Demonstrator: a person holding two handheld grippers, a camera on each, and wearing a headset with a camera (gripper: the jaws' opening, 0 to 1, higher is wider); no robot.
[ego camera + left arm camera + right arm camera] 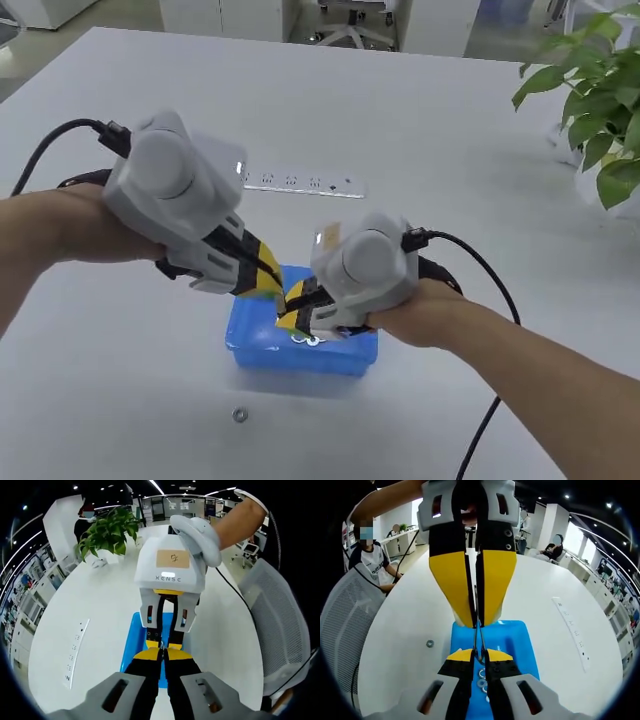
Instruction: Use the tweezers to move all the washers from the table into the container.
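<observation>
Reaching in from the left, the left gripper (268,278) has its yellow-tipped jaws drawn narrow and pinched on the thin metal tweezers (476,625). It meets the right gripper (293,311) tip to tip, and that one's jaws are likewise nearly closed on the same tweezers, just above the blue container (258,350). A few washers (482,674) lie inside the container under the right gripper's jaws, and one washer (239,414) rests on the white table (430,130) near the container's front but apart from it; farther back lies a power strip (300,183), with a leafy plant (600,110) at the far right.
</observation>
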